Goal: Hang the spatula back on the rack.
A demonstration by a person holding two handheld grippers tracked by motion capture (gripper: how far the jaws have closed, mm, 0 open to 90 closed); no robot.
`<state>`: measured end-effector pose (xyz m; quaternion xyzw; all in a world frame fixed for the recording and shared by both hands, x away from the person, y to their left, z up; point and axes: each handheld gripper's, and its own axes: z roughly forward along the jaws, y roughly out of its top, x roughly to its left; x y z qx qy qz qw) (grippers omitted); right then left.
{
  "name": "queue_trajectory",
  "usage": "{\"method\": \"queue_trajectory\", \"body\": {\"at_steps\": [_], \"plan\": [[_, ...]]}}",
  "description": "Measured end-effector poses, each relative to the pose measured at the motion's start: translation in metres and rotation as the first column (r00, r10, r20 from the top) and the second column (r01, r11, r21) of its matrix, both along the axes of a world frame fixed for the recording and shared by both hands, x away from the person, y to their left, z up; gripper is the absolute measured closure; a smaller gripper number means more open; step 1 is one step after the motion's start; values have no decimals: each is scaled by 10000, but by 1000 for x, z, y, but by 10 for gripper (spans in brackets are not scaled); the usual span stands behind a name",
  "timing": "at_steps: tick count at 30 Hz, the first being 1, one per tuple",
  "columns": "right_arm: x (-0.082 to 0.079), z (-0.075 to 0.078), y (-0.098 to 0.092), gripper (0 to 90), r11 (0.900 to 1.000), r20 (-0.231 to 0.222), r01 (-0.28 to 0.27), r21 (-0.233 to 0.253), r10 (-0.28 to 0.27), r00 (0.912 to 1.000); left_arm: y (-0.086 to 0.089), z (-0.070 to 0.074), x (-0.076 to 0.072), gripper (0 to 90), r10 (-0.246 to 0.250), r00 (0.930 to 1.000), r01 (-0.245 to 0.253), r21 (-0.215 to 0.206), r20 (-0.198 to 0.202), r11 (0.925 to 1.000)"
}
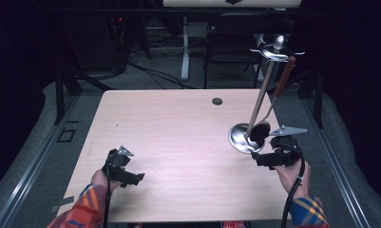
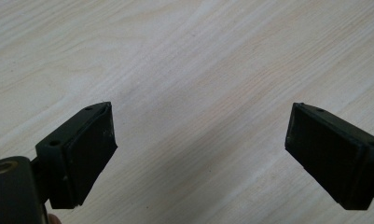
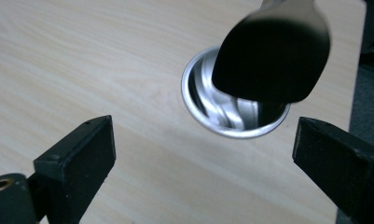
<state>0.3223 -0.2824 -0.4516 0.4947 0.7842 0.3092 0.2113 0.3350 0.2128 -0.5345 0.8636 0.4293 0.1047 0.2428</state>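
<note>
The right gripper [image 3: 203, 149] has its jaws spread wide with nothing between them, over bare wood. Just ahead of the jaws, slightly toward the right-hand one, stands a steel cup [image 3: 208, 109], its round rim on the table. Above the cup and nearer the camera hangs a black spatula head [image 3: 273, 60], tilted and covering part of the cup's opening; whether it touches the rim cannot be told. In the high view, the right gripper [image 1: 264, 154] sits just below the steel cup [image 1: 238, 137], from which long utensil handles [image 1: 264, 90] lean up and away, a brown-handled one [image 1: 285, 76] among them.

The left gripper [image 2: 201, 140] is also released, jaws wide apart and holding nothing, with only the light wooden table [image 2: 184, 56] between and beyond them. In the high view, the left gripper [image 1: 124, 168] rests well apart from the cup, across the table [image 1: 169, 123].
</note>
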Motion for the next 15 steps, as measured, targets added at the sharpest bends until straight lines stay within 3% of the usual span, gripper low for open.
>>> {"method": "queue_trajectory", "body": {"at_steps": [3,7,15], "plan": [[-3,-22,1,36,9997,-746,-226,21,227,9970,-1,0,0,83,-9,10000,9,33,-1,10000],[0,-39,3,32,9983,-1544,-350,-465,275,9876,-1,0,0,83,-11,10000,11,35,2,10000],[4,-45,2,47,9983,-1632,-348,-466,268,9862,-1,-1,1,83,5,10000,-5,3,-36,10000]]}}
